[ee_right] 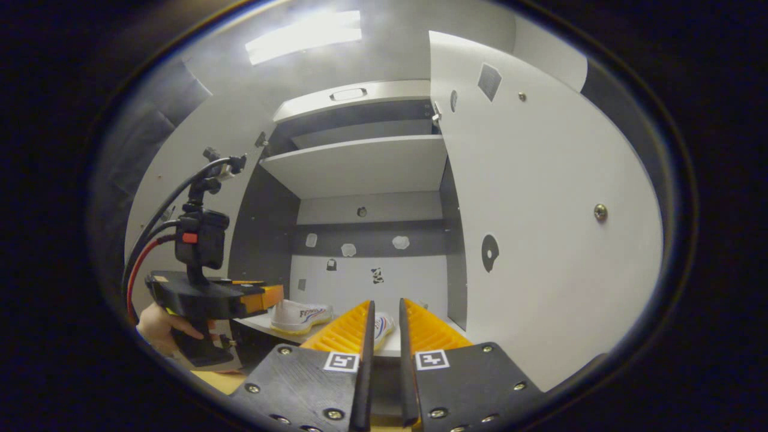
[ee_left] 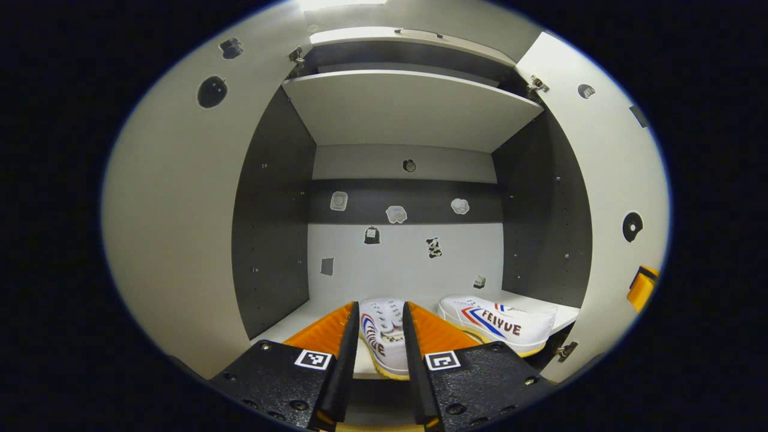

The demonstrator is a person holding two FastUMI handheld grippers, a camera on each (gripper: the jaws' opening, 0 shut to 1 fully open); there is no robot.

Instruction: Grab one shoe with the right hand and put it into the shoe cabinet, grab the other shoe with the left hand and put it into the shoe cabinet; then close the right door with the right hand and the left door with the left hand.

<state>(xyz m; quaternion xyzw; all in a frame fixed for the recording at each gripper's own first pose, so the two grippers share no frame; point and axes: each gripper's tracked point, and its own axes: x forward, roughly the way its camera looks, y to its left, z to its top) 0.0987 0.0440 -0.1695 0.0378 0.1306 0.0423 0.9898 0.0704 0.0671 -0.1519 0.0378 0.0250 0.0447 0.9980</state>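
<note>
A pale shoe cabinet (ee_left: 408,108) with dark inner side walls stands open, small stickers dotted across its back panel and a shelf spanning it above. Both shoes lie on the bottom shelf (ee_left: 288,324). One white shoe (ee_left: 501,324) rests toward the right end of that shelf, side-on with its striped flank facing out. The other shoe (ee_left: 381,336) sits near the front edge, toe pointing inward, between the fingers of the left gripper (ee_left: 381,342).

In the left gripper view the fingers flank this shoe at a narrow gap, but I cannot tell whether they press on it or have just let go. In the right gripper view the left gripper (ee_right: 252,297), held in a hand (ee_right: 159,330), reaches to the shelf's front edge by that shoe (ee_right: 297,315).

The right gripper (ee_right: 384,336) hangs back outside the cabinet, its fingers narrowly parted and holding nothing; the first shoe (ee_right: 383,327) shows in the gap beyond them, well apart.

By my reading the step in hand is the placing of the second shoe. Next the left gripper needs to open fully and draw straight back clear of the shelf. Then the right door (ee_right: 540,228), swung wide open beside the right gripper, calls for a push toward shut, and the left door (ee_left: 174,228) after it.
</note>
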